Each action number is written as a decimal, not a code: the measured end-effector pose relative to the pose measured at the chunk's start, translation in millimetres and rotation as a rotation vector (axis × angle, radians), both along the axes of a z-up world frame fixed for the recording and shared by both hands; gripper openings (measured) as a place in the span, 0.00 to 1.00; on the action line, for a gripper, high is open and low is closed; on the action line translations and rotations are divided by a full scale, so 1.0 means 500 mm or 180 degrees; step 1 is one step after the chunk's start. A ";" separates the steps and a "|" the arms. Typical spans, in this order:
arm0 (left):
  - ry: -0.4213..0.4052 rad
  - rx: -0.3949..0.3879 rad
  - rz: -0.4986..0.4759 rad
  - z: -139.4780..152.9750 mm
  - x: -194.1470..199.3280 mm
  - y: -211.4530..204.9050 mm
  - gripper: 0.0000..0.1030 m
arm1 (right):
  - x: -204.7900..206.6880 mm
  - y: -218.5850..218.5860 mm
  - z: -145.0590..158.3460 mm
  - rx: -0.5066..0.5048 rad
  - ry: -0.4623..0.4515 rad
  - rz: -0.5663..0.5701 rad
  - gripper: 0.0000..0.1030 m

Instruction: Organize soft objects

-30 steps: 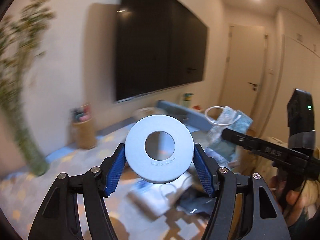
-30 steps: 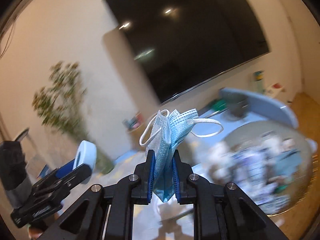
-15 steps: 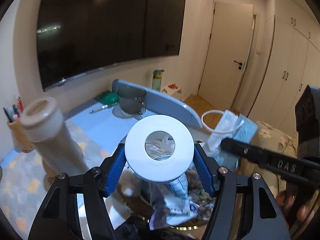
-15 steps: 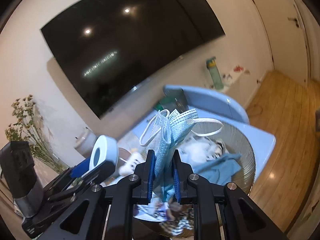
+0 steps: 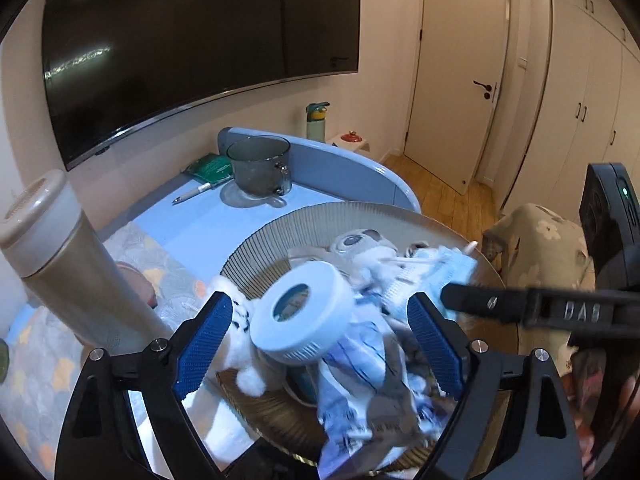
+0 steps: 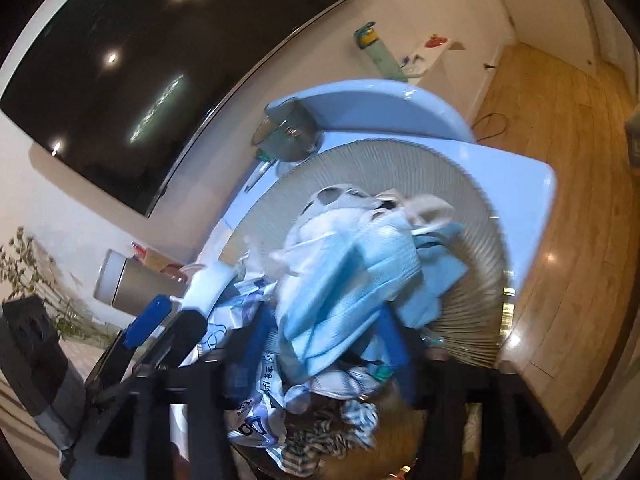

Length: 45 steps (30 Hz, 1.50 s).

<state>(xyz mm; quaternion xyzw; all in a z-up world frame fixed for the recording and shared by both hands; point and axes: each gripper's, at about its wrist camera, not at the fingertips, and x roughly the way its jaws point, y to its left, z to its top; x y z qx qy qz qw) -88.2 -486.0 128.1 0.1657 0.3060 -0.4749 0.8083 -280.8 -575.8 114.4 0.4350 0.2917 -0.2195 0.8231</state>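
Note:
A wide ribbed basket (image 5: 320,216) holds soft things: a plush toy (image 5: 356,240), cloths and crumpled packets. My left gripper (image 5: 318,312) hangs over it, jaws opening. A white tape roll (image 5: 304,316) lies tilted between its blue pads (image 5: 204,344), touching neither. My right gripper (image 6: 324,316) is over the same basket (image 6: 472,216), jaws opening too. The blue face masks (image 6: 360,272) sag loose between its blurred pads onto the pile. The right gripper's arm (image 5: 520,304) reaches in from the right in the left wrist view, with the masks (image 5: 444,268) at its tip.
The basket stands on a blue desk (image 5: 200,224). Behind it are a glass mug (image 5: 260,168), a pen (image 5: 192,194) and a green packet (image 5: 210,166). A tall flask (image 5: 60,248) stands at the left. A floral-covered chair (image 5: 540,240) is at the right.
Both grippers came down over the basket and their jaws spread. The tape roll tipped free of the left pads. The masks slipped out of the right pads onto the pile.

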 end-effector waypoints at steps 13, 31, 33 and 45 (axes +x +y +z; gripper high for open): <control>-0.0119 -0.0423 0.0281 0.120 -0.016 0.227 0.86 | -0.037 0.094 0.144 -0.0624 -0.0068 0.0071 0.64; -0.1249 -0.0732 0.2737 0.260 -0.023 0.839 1.00 | 0.250 0.637 0.290 -0.1983 -0.0830 0.1736 0.90; -0.1045 -0.0614 0.2941 0.203 0.012 0.873 0.99 | 0.291 0.701 0.253 -0.2230 -0.0842 0.1742 0.98; -0.0167 -0.0245 0.3134 -0.121 0.172 0.907 0.99 | 0.479 0.851 -0.044 -0.2533 -0.0071 0.2194 1.00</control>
